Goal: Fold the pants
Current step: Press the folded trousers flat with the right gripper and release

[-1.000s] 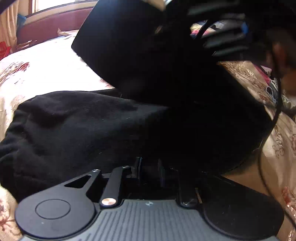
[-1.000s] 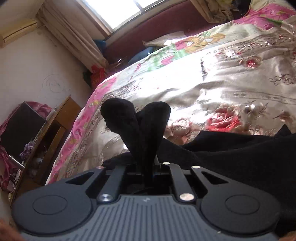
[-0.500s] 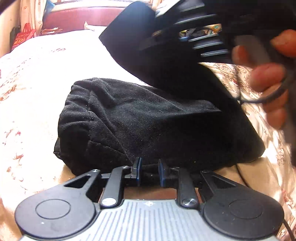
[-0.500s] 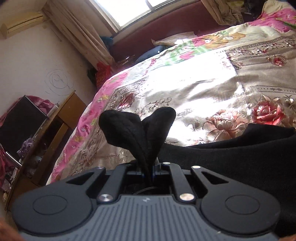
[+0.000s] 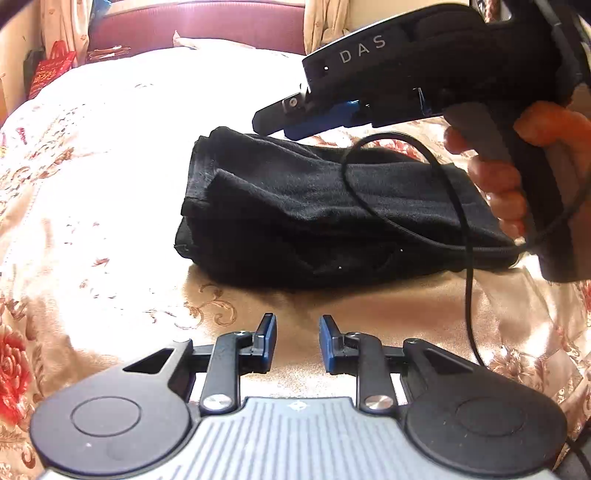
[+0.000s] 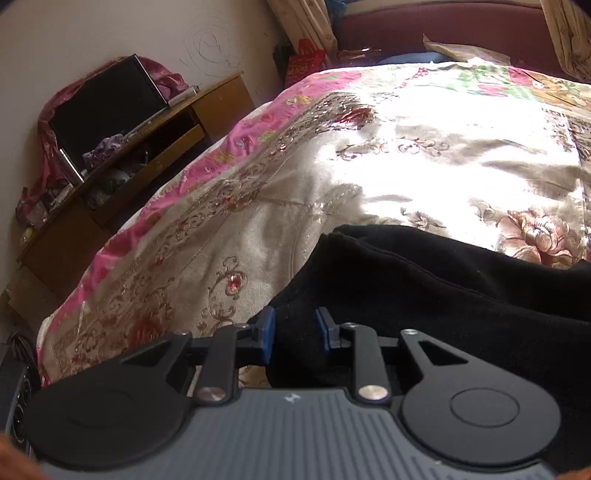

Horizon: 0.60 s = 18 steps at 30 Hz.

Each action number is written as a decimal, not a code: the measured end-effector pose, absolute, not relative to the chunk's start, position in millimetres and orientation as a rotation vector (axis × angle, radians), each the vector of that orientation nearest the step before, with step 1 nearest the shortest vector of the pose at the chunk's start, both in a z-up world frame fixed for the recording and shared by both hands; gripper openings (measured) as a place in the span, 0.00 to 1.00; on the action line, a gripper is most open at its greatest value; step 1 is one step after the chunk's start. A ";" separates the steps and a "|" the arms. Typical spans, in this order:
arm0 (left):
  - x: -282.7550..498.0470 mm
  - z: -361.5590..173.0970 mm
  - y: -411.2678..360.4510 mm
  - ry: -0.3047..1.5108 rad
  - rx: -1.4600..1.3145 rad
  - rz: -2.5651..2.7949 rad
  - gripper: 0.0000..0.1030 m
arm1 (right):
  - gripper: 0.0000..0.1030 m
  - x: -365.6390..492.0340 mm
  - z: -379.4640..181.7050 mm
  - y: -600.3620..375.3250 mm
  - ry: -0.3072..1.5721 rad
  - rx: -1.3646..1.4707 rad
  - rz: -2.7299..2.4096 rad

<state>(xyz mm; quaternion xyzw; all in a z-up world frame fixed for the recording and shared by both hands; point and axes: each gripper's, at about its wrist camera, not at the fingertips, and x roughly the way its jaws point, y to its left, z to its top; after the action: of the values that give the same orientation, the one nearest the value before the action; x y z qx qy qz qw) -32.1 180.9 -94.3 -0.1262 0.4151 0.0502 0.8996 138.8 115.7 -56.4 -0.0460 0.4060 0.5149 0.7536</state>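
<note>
The black pants [image 5: 325, 218] lie folded into a thick bundle on the floral bedspread [image 5: 92, 229]. My left gripper [image 5: 297, 341] is open and empty, drawn back a short way in front of the bundle. My right gripper [image 6: 293, 334] is open just over the near edge of the pants [image 6: 443, 295], with dark fabric showing between its blue pads. It also shows in the left wrist view [image 5: 295, 118], held by a hand [image 5: 517, 173] above the bundle's far side, its cable [image 5: 436, 221] looping over the pants.
A wooden side cabinet [image 6: 122, 162] with a dark screen [image 6: 103, 107] stands left of the bed. A maroon headboard [image 5: 195, 22] and curtains stand at the far end. A red bag [image 5: 48, 70] sits by the far corner.
The right gripper let go of the pinched fabric and opened; the lifted part now lies on the bundle. The left gripper opened and pulled back from the pants.
</note>
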 end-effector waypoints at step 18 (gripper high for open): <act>56.4 -109.4 203.5 0.814 -0.166 0.147 0.45 | 0.37 214.1 -116.3 157.1 0.894 -0.397 1.016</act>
<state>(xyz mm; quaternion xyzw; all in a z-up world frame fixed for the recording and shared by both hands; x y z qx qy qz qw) 56.4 203.5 -109.4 -0.0804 0.3949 0.0715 0.9124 214.1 157.1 -116.3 -0.1822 0.4110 0.4669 0.7615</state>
